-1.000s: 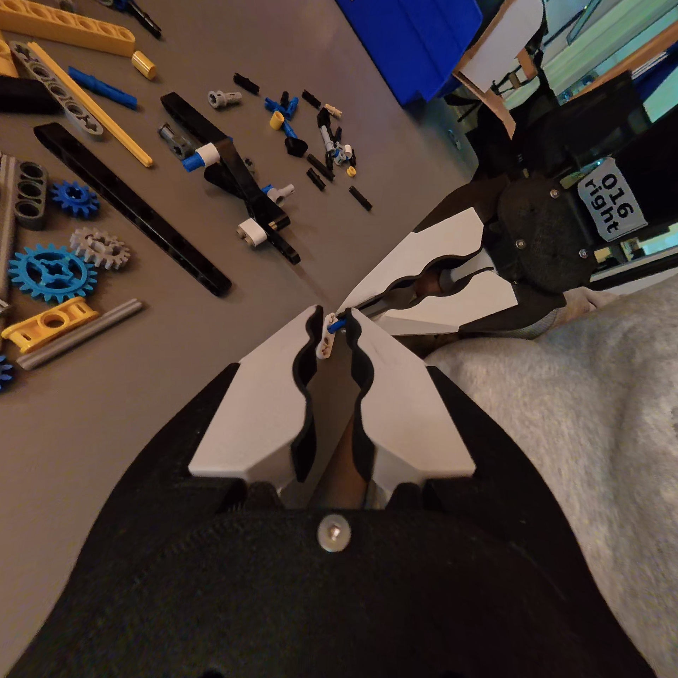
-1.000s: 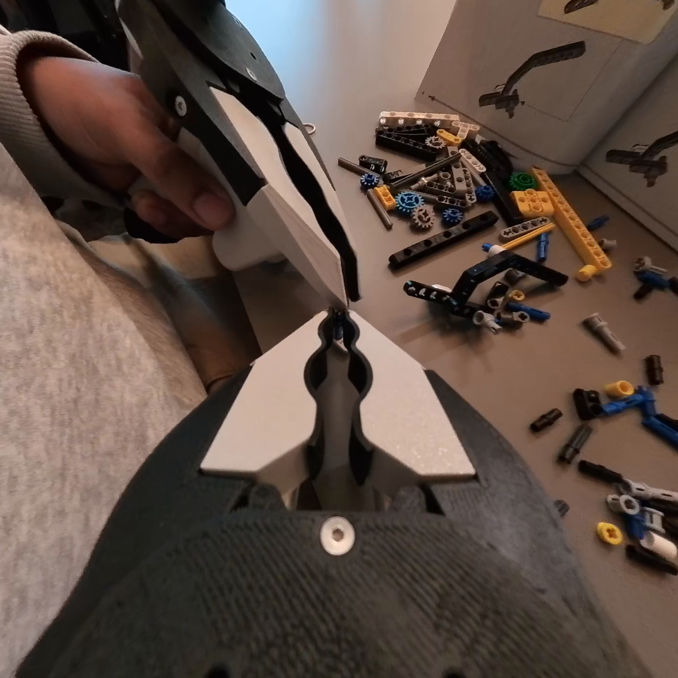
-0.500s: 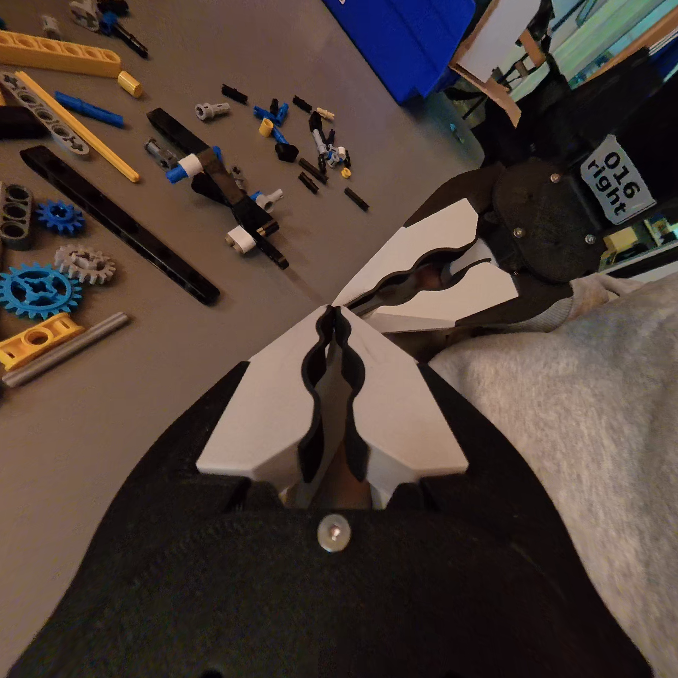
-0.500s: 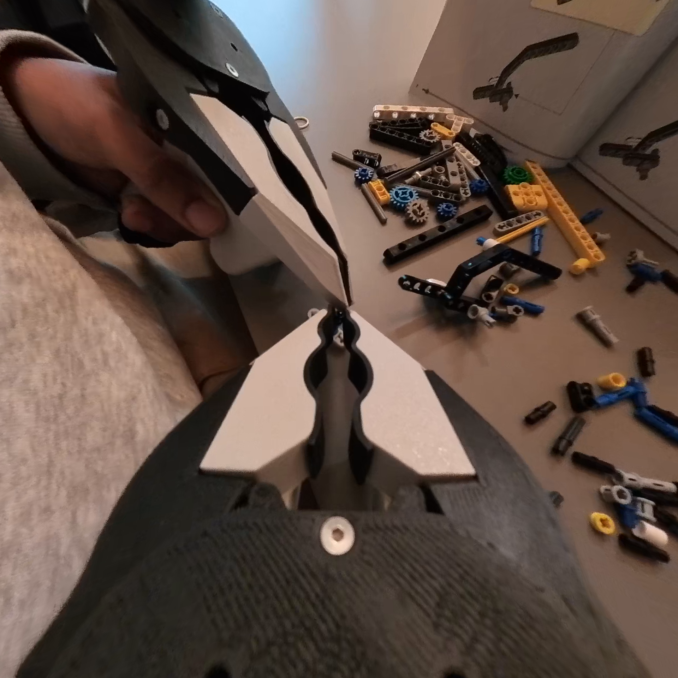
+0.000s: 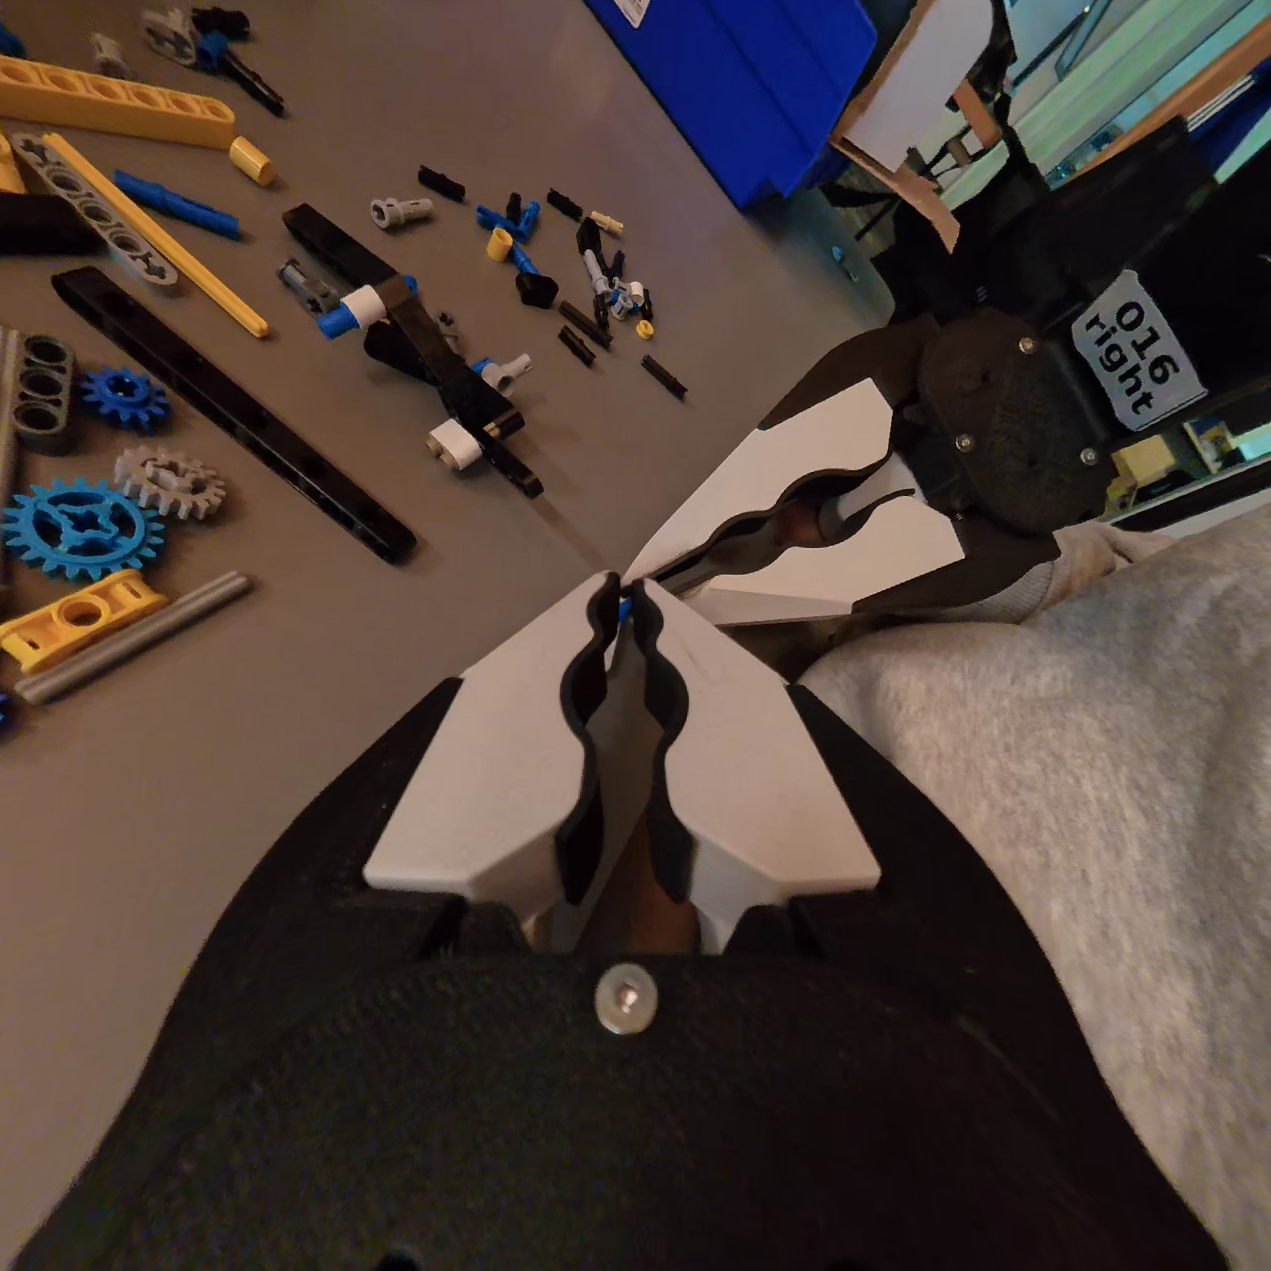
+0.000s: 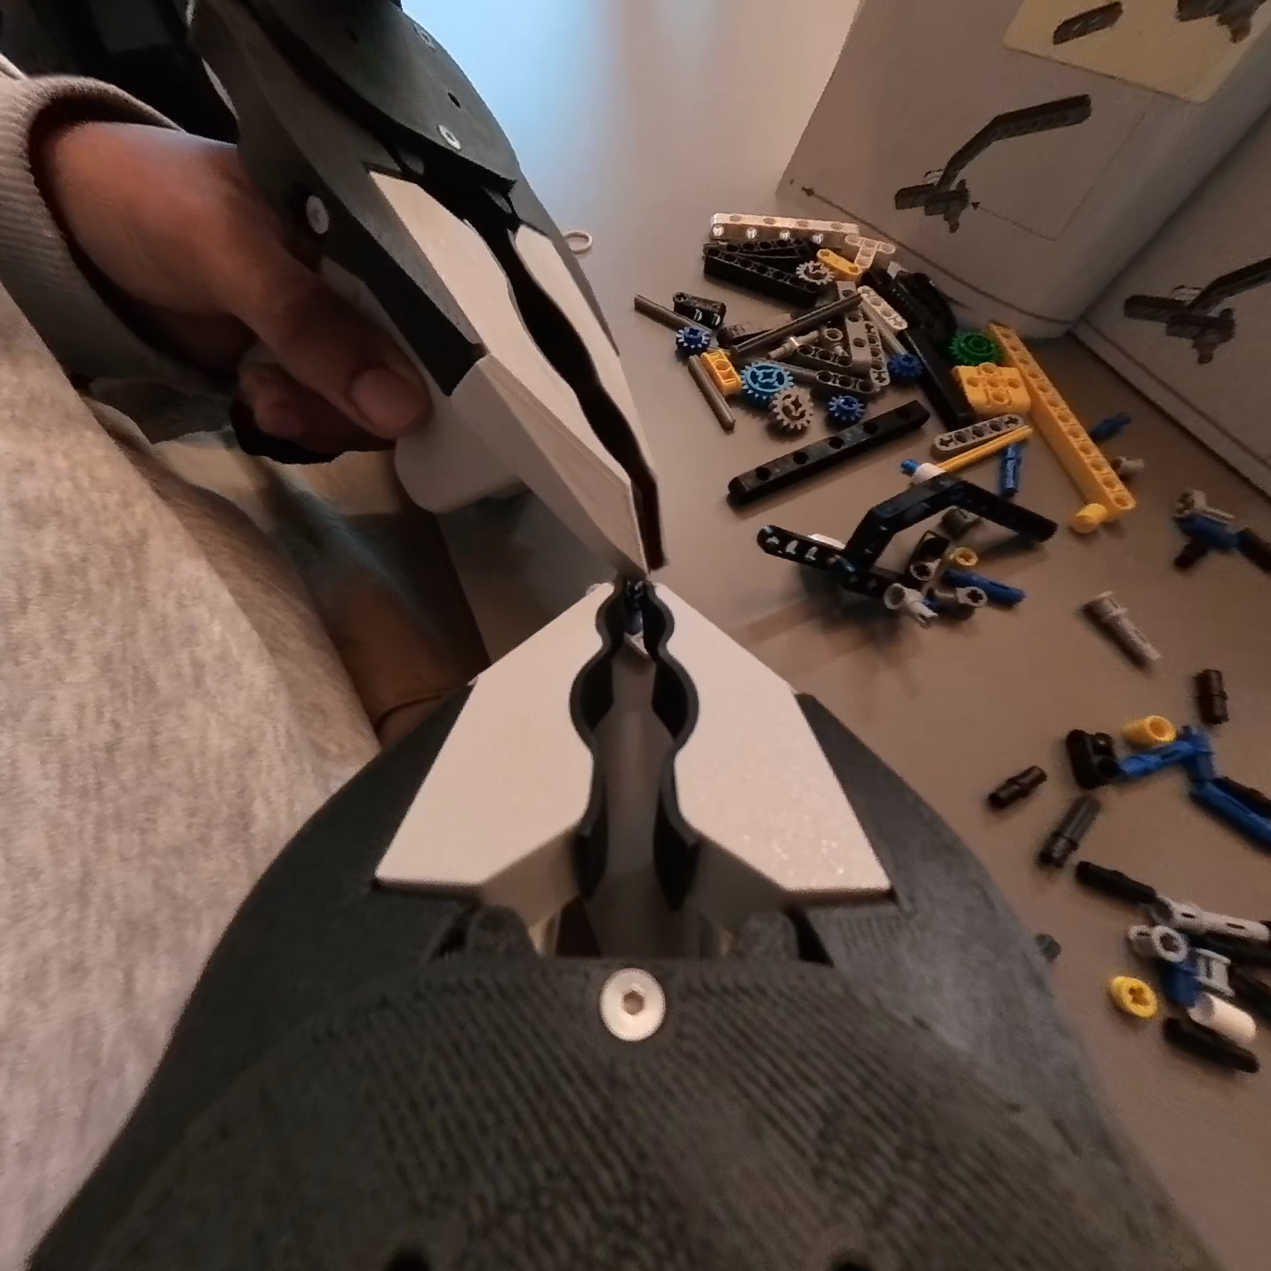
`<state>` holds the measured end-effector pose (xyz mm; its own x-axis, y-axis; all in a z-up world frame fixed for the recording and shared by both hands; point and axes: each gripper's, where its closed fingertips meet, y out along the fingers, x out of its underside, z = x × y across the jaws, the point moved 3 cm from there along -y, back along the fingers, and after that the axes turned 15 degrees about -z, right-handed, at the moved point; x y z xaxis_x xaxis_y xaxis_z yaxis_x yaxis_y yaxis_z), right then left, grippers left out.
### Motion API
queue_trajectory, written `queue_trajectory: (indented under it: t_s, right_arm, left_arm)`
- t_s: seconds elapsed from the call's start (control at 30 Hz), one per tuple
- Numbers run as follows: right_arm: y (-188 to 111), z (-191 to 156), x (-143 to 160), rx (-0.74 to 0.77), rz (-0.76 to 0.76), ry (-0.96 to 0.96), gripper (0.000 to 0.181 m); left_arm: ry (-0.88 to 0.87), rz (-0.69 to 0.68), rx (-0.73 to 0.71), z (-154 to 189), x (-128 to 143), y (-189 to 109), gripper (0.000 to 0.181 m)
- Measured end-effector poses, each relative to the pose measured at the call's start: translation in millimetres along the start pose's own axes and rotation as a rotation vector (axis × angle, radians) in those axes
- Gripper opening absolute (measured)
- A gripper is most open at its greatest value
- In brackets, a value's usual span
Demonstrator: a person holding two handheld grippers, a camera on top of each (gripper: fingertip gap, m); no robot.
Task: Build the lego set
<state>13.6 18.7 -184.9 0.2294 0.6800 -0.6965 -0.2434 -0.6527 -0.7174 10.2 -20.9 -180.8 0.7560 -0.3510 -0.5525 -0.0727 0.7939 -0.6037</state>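
Observation:
My left gripper (image 5: 622, 593) is shut, with a small blue pin (image 5: 623, 609) showing between its tips. My right gripper (image 6: 633, 597) is shut on a small dark and blue piece (image 6: 635, 614). The two grippers meet tip to tip above the near part of the grey table (image 5: 206, 791). The right gripper (image 5: 636, 572) comes in from the upper right in the left wrist view. The left gripper (image 6: 650, 560) comes down from the upper left in the right wrist view, held by a hand (image 6: 241, 309). A partly built black assembly (image 5: 440, 371) lies farther out on the table and also shows in the right wrist view (image 6: 894, 543).
Loose parts lie across the table: a long black beam (image 5: 234, 413), a yellow beam (image 5: 117, 103), blue gears (image 5: 82, 529), small pins (image 6: 1073, 825). A blue bin (image 5: 743, 89) stands at the far edge. White boxes (image 6: 963, 137) stand behind the pile. A grey sleeve (image 5: 1031, 825) is close by.
One second ago my left gripper was partly open around a small white connector with the blue pin. It has since shut on it. Both grippers stay tip to tip.

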Motion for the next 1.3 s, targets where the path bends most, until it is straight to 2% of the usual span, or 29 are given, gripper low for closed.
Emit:
queue_trajectory:
  t_s: [0.03,0.27,0.47,0.67,0.93,1.3]
  right_arm:
    - [-0.1,-0.3,0.1,0.001,0.002,-0.003,0.004]
    - [-1.2,-0.9,0.6,-0.001,0.01,-0.008,0.003]
    - [-1.3,-0.1,0.6,-0.014,0.011,0.009,0.003]
    - [-0.7,1.7,0.2,-0.045,0.003,0.046,0.003]
    - [0.7,0.3,-1.5,-0.018,-0.002,0.023,0.003]
    - [1.2,-0.6,-0.6,-0.012,-0.007,0.002,0.004]
  left_arm:
    - [0.015,0.009,-0.007,1.0,0.2,-1.1,0.002]
    - [0.132,0.066,-0.176,-2.5,12.1,-9.1,0.01]
    - [0.208,0.047,-0.221,2.3,17.8,-5.3,0.013]
    - [0.182,0.062,-0.179,4.3,18.3,-4.4,0.011]
    - [0.162,0.06,-0.212,-1.4,16.9,-3.7,0.0]
    - [0.157,0.065,-0.175,0.3,14.0,-0.5,0.0]
